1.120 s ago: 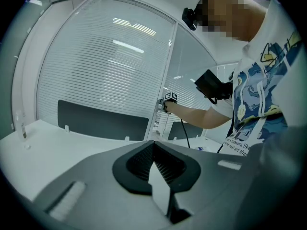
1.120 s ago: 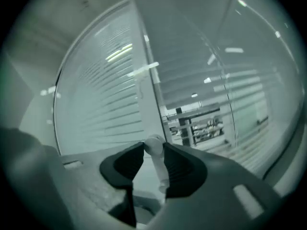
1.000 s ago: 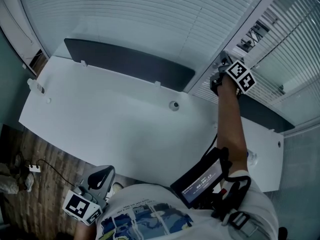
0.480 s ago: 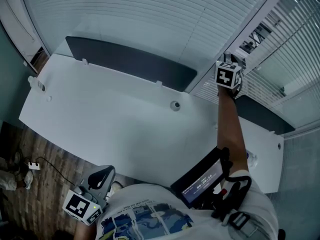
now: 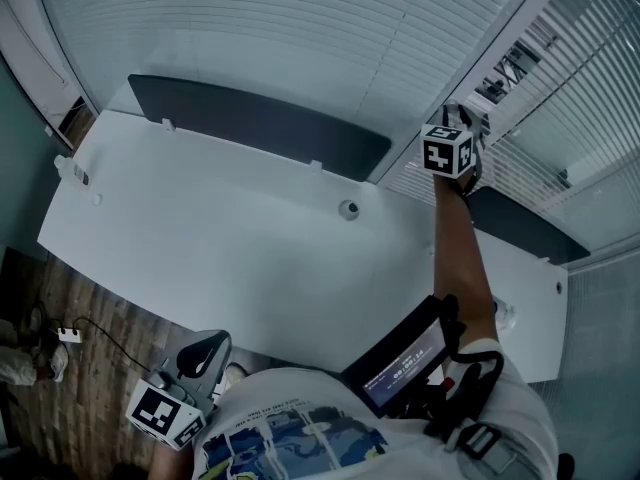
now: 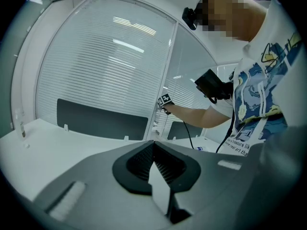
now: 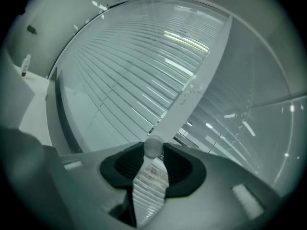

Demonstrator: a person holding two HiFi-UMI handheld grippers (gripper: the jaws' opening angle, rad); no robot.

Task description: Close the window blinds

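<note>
Your right gripper (image 5: 460,118) has rolled over, jaws pinching the wand knob (image 7: 153,146) dead ahead; left gripper (image 6: 153,147) idles closed, empty, well away.

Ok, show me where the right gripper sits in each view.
Head view: right gripper, upper right, at the window post.
Left gripper view: centre, small, beside the window post.
Right gripper view: bottom centre, jaws shut on a rod end.
Shared landmark: the white window post.
</note>
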